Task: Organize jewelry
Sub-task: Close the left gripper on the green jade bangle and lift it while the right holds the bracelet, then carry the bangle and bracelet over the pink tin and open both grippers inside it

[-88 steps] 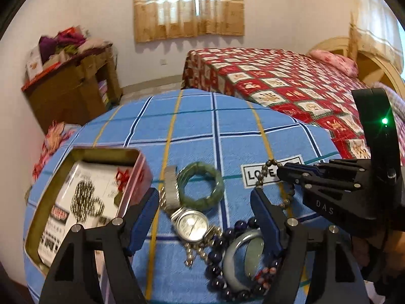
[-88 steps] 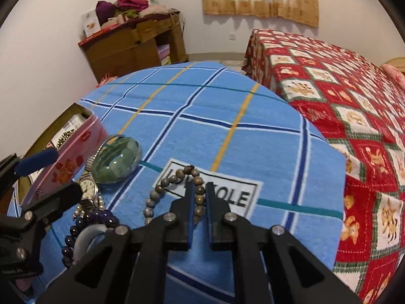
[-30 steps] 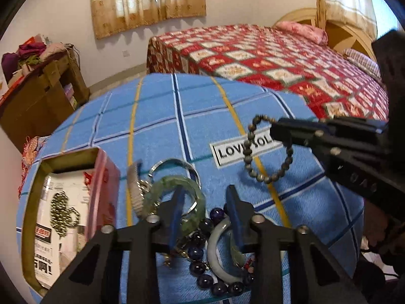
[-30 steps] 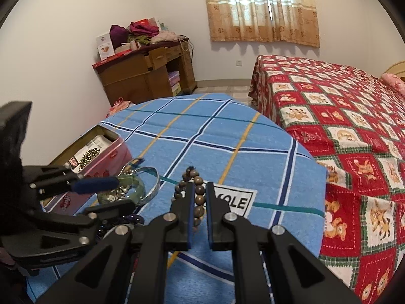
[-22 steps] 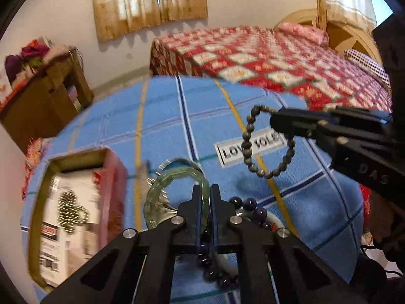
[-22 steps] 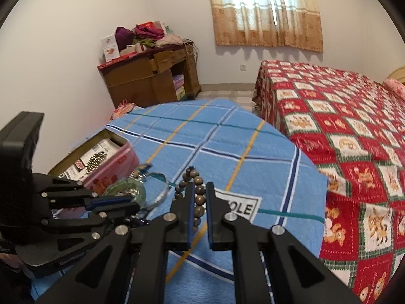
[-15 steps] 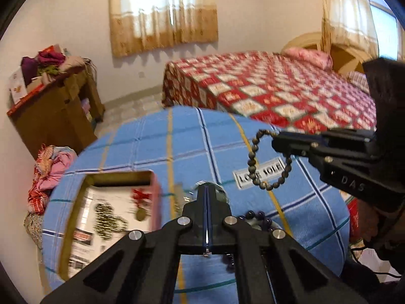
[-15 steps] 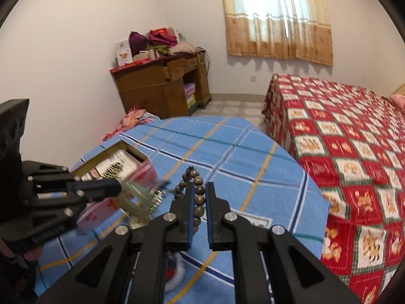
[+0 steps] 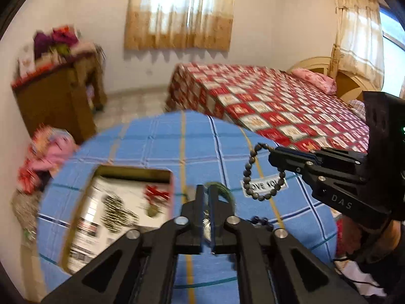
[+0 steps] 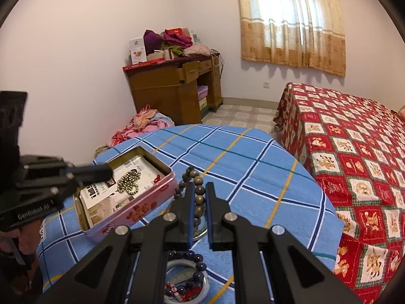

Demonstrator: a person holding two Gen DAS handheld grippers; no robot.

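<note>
My right gripper [image 10: 198,197] is shut on a brown bead bracelet [image 10: 199,198] and holds it in the air above the blue checked table; the bracelet hangs from it in the left wrist view [image 9: 249,174]. My left gripper [image 9: 207,200] is shut on a green bangle [image 9: 222,190], lifted beside the open pink tin [image 9: 121,212]. The tin [image 10: 126,190] holds a gold bead chain [image 10: 129,181]. A dark blue bead bracelet [image 10: 192,257] and a pale jade bangle [image 10: 186,281] lie on the table below my right gripper.
The round table [image 10: 253,167] has a blue plaid cloth. A bed with a red patterned cover [image 10: 354,139] stands to the right. A wooden desk [image 10: 174,86] with piled things stands by the far wall, with clothes [image 10: 144,124] on the floor.
My left gripper has shut on the green bangle and lifted it off the table. My right gripper has raised the brown bead bracelet and swung it left towards the tin.
</note>
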